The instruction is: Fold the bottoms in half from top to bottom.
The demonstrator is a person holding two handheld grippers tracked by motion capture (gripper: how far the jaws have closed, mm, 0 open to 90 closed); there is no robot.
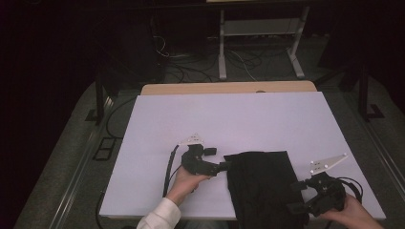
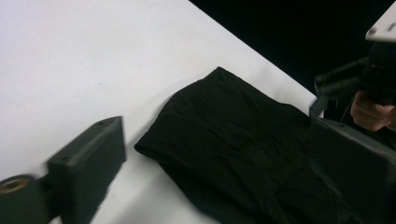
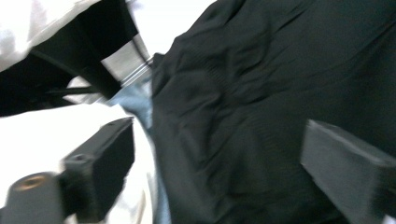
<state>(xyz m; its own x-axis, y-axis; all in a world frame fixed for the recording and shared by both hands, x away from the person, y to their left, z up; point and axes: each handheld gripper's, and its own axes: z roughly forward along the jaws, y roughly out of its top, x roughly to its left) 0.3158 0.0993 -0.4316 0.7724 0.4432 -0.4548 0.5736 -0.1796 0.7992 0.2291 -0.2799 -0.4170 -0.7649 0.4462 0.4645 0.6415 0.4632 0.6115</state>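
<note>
Between the two hand-held grippers | black cloth (image 1: 265, 183) lies folded on the desk (image 1: 229, 119), near its front edge; left hand-held gripper (image 1: 224, 167) jaws apart at its left edge; right hand-held gripper (image 1: 295, 196) jaws apart at its right edge, nothing clamped | fold looks done; only withdrawal likely left

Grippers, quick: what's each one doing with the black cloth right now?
Left gripper: open, jaws wide apart at the black cloth, not pinching it.
Right gripper: open, cloth between the jaws but not clamped.
</note>
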